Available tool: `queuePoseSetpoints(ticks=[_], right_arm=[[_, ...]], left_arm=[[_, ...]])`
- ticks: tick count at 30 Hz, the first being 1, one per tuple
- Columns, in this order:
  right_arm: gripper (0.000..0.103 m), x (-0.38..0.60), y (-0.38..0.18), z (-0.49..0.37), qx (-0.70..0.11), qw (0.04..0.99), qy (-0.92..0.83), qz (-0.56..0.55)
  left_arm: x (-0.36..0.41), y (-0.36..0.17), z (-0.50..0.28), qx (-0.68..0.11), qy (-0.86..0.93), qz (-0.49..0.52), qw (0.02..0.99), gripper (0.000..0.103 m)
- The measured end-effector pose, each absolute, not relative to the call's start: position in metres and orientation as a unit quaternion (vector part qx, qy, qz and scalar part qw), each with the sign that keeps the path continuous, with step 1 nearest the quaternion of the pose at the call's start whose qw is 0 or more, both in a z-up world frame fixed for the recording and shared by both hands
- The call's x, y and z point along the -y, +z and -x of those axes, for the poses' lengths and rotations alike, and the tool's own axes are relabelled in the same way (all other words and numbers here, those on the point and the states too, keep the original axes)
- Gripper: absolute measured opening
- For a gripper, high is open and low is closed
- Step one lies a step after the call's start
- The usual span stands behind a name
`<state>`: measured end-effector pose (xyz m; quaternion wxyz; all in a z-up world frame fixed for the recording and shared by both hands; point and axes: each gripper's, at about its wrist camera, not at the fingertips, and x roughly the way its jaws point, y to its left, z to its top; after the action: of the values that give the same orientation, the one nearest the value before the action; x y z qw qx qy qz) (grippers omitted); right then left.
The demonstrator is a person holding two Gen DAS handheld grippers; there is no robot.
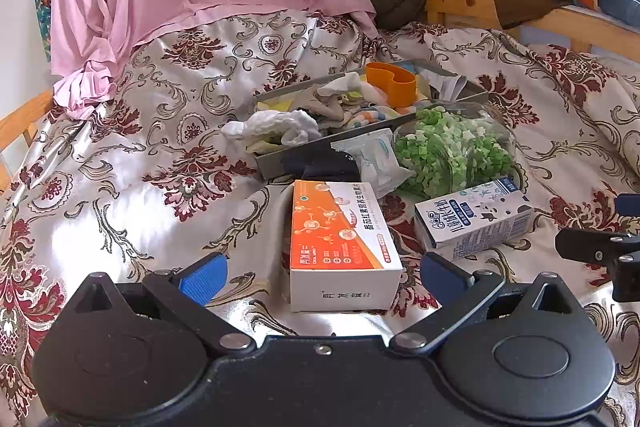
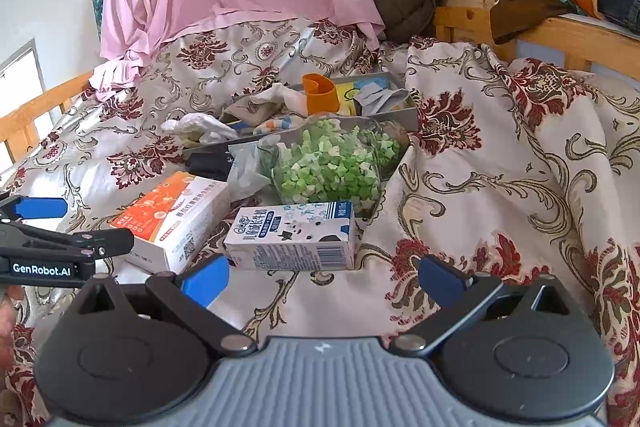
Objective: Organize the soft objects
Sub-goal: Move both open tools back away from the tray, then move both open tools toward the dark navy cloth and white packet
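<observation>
From the left wrist, the left hand-held gripper (image 1: 323, 277) hangs over a flowered bedspread (image 1: 132, 163) with its 2 blue-padded fingers (image 1: 204, 277) spread apart, holding nothing. Between them lies an orange-and-white box (image 1: 340, 239), long axis running away from the camera, printed in Chinese. To its right a small milk carton (image 1: 474, 217) lies on its side. Beyond sit a bag of green and white bits (image 1: 456, 151) and a grey tray (image 1: 276, 163) heaped with white and pastel cloths (image 1: 276, 127), probably socks, and an orange cup (image 1: 390, 83).

From the right wrist, the right hand-held gripper (image 2: 323, 281) is likewise spread wide and empty, aimed at the milk carton (image 2: 294, 237), whose long axis lies crosswise. The other gripper, marked "GenRobot.AI", enters at the left edge. The tray (image 2: 404, 117) is partly hidden behind the bag (image 2: 332, 163).
</observation>
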<state>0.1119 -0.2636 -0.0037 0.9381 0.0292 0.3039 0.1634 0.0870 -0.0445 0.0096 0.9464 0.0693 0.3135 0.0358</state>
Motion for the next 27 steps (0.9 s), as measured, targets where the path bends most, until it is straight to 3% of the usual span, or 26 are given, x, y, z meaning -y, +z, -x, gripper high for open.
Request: queuePoseSetpoints(ticks=[27], right_arm=[[0.103,0.256,-0.002,-0.105,-0.254,0.952,0.173,-0.019]], left_arm=[[0.036,0.015,-0.09,-0.302,0.054,-0.049,0.951,0.102]])
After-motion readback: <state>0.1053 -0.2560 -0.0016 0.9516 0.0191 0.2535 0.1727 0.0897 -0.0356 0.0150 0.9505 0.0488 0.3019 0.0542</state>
